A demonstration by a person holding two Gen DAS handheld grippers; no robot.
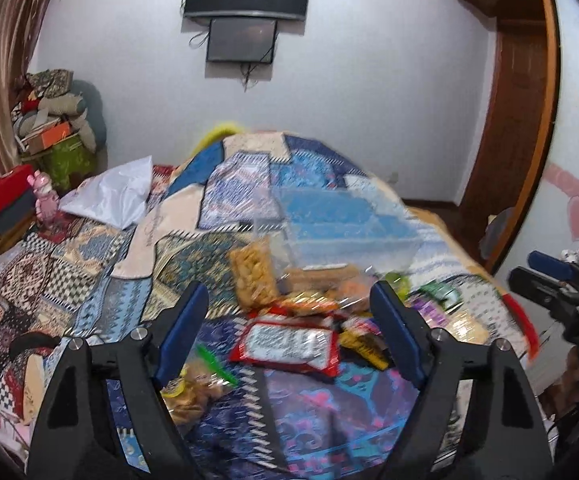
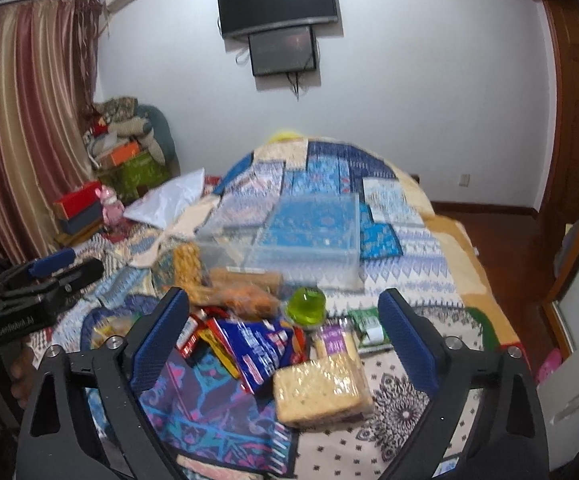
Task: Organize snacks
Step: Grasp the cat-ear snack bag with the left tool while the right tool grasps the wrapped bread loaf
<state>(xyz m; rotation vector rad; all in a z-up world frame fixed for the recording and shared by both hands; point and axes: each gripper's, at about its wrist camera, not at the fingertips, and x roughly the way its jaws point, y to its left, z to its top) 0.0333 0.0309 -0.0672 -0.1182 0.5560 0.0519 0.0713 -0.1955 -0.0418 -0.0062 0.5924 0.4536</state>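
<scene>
A heap of snacks lies on a patterned bedspread. In the left wrist view my left gripper (image 1: 289, 312) is open and empty above a red-edged packet (image 1: 287, 346); a bag of yellow crackers (image 1: 253, 276) lies beyond, a biscuit bag (image 1: 193, 392) under the left finger. In the right wrist view my right gripper (image 2: 285, 320) is open and empty over a blue packet (image 2: 259, 344), a wrapped wafer block (image 2: 321, 390) and a green jelly cup (image 2: 306, 305). A clear plastic box (image 2: 301, 236) stands behind the heap; it also shows in the left wrist view (image 1: 341, 224).
A white plastic bag (image 1: 109, 196) lies on the bed's left. Stacked boxes (image 1: 9, 200) and a pile of bags (image 1: 57, 120) stand by the curtain. A wooden wardrobe (image 1: 517, 120) is at the right. The right gripper (image 1: 561, 288) shows at the left view's right edge.
</scene>
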